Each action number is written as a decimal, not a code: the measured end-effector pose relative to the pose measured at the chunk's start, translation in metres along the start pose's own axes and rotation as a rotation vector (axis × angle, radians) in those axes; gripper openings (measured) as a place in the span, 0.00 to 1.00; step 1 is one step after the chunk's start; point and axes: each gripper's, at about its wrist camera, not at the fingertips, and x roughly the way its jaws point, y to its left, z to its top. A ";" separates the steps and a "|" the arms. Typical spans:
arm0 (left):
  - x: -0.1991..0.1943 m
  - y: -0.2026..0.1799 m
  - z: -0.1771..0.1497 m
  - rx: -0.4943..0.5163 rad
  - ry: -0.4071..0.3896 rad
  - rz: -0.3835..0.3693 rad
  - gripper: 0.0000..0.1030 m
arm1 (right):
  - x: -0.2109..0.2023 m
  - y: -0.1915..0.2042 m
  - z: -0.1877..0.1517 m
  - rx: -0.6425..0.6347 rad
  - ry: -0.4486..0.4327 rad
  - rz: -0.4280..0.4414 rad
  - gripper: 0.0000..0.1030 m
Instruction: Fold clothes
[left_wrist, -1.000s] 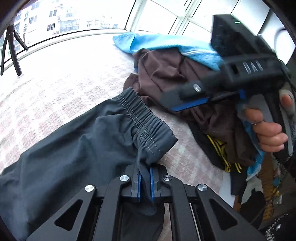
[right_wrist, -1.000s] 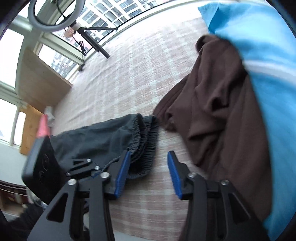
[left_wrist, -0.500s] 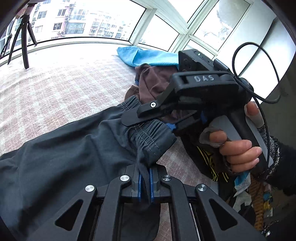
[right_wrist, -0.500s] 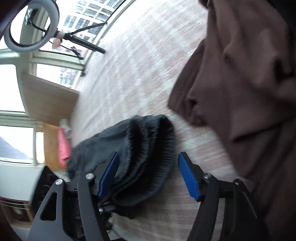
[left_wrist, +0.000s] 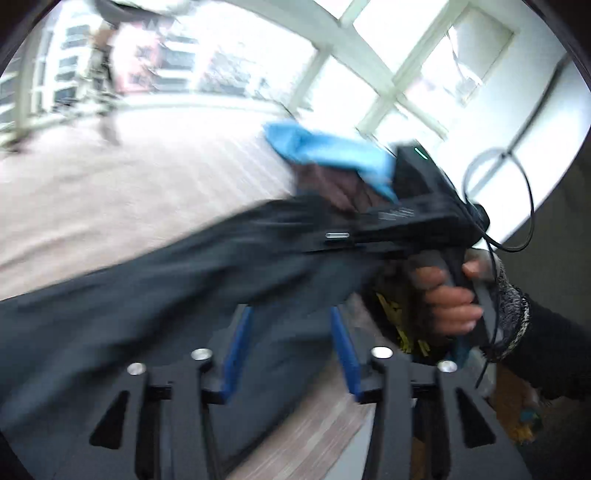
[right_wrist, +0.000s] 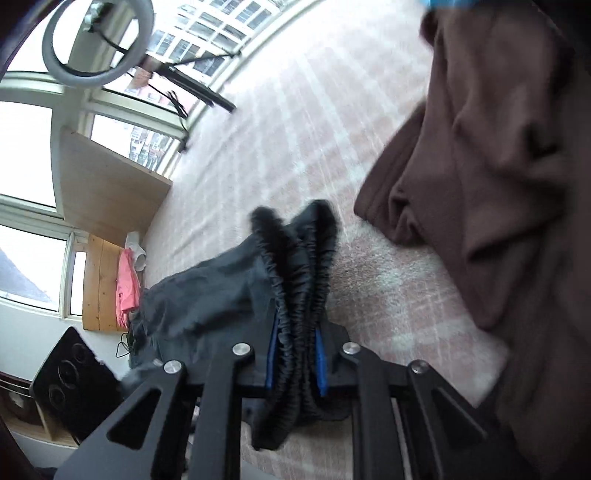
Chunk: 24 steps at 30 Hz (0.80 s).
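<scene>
The left gripper (left_wrist: 291, 347) jaws are opening, dark grey shorts (left_wrist: 155, 295) loose between them on the checked bedspread (right_wrist: 295, 122). The right gripper (right_wrist: 295, 363) jaws are closing, pinching the shorts' elastic waistband (right_wrist: 295, 280), beside a brown garment (right_wrist: 491, 177).

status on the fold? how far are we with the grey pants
Early. Done: nothing folded yet. In hand: the right gripper is closing on the grey pants at the bunched waistband; the left gripper is opening, cloth between its pads. Left: folding them, then the brown garment and blue garment.
</scene>
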 end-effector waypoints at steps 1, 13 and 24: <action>-0.020 0.011 -0.005 -0.020 -0.027 0.042 0.43 | -0.010 0.002 -0.001 0.001 -0.022 0.007 0.14; -0.195 0.131 -0.103 -0.357 -0.095 0.484 0.43 | -0.166 -0.025 0.020 0.082 -0.257 -0.164 0.14; -0.077 0.088 -0.081 -0.097 0.069 0.296 0.43 | -0.155 0.018 0.031 -0.017 -0.116 -0.185 0.14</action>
